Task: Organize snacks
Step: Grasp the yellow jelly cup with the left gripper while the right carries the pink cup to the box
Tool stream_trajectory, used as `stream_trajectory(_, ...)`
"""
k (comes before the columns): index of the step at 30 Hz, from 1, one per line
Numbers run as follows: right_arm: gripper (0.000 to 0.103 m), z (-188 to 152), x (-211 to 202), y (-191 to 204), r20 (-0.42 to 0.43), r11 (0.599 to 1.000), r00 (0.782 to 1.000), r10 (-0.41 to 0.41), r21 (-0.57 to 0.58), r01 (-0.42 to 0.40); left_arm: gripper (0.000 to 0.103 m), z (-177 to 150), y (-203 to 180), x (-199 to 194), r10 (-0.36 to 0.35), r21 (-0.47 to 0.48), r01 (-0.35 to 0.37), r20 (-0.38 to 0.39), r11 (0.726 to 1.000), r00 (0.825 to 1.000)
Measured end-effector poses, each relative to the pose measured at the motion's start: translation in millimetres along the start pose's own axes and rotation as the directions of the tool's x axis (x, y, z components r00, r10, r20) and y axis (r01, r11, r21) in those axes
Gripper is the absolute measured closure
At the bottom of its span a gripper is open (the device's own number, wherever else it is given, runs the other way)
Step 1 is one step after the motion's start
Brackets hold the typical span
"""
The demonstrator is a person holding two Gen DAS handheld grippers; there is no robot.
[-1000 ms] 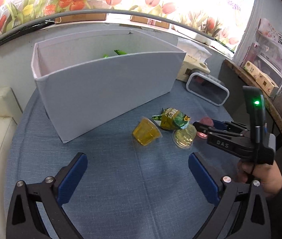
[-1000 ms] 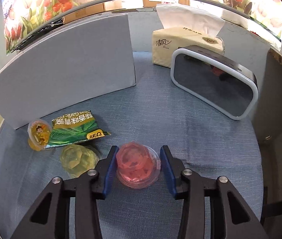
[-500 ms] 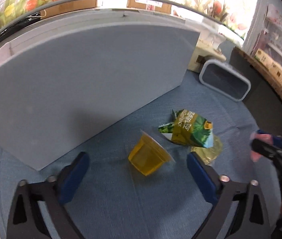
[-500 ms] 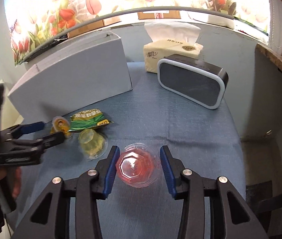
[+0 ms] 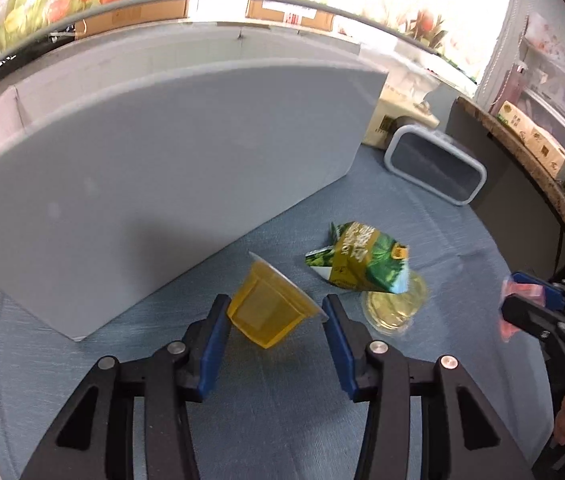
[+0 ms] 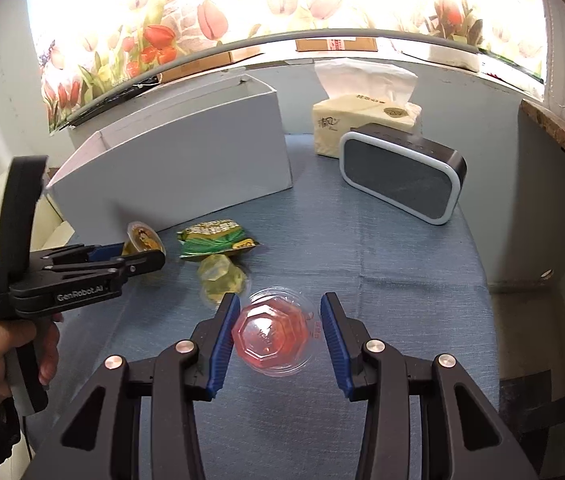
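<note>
My left gripper [image 5: 272, 322] has closed around an orange jelly cup [image 5: 270, 312] that lies on its side on the blue tablecloth; the pads touch its sides. It also shows from the side in the right wrist view [image 6: 122, 256]. My right gripper [image 6: 278, 328] is shut on a pink jelly cup [image 6: 272, 332] and holds it above the table. A green snack packet [image 5: 362, 260] and a pale yellow jelly cup [image 5: 392, 308] lie just right of the orange cup. The white storage box [image 5: 162, 160] stands behind them.
A dark speaker with a pale rim [image 6: 402, 174] and a tissue box [image 6: 362, 120] stand at the back right. A shelf with boxes [image 5: 538, 140] runs along the right. The table edge [image 6: 482, 272] drops off at the right.
My left gripper moved down and forward to the orange jelly cup and closed on it. My right gripper lifted the pink jelly cup up and back from the table.
</note>
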State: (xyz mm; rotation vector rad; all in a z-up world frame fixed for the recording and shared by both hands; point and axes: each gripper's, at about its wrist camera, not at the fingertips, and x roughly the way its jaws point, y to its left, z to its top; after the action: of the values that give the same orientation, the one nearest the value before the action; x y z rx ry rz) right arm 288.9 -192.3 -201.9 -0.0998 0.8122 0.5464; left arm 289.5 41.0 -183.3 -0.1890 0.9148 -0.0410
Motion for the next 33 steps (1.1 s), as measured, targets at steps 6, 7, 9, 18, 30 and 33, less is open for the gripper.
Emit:
stream_trajectory(6, 0.057, 3, -10, 12, 0.018, 1.0, 1.0, 0.02, -0.013, -0.019, 0.052, 0, -8, -42, -0.005, 0.051, 0.001, 0.063, 0.999, 0.998)
stream_trajectory(7, 0.057, 5, -12, 14, 0.021, 1.0, 0.999, 0.023, -0.014, -0.023, 0.052, 1, -9, -49, -0.01, 0.057, 0.006, 0.074, 0.998, 0.997)
stream_trajectory(9, 0.057, 10, -18, 19, 0.033, 0.999, 0.999, 0.031, -0.02, -0.03, 0.052, 5, -10, -62, -0.018, 0.064, 0.012, 0.096, 0.998, 0.995)
stream_trajectory(18, 0.057, 50, -40, 47, 0.099, 0.996, 0.994, 0.055, -0.078, -0.048, 0.052, 37, -2, -116, -0.011, 0.067, -0.003, 0.196, 0.998, 0.981)
stream_trajectory(30, 0.057, 164, -10, 92, 0.132, 0.983, 0.985, 0.113, -0.156, -0.092, 0.052, 121, 57, -125, 0.043, 0.002, -0.045, 0.251, 0.999, 0.967)
stream_trajectory(33, 0.057, 191, 15, 100, 0.108, 0.978, 0.985, 0.133, -0.174, -0.113, 0.052, 137, 72, -112, 0.043, -0.013, -0.041, 0.234, 0.999, 0.971)
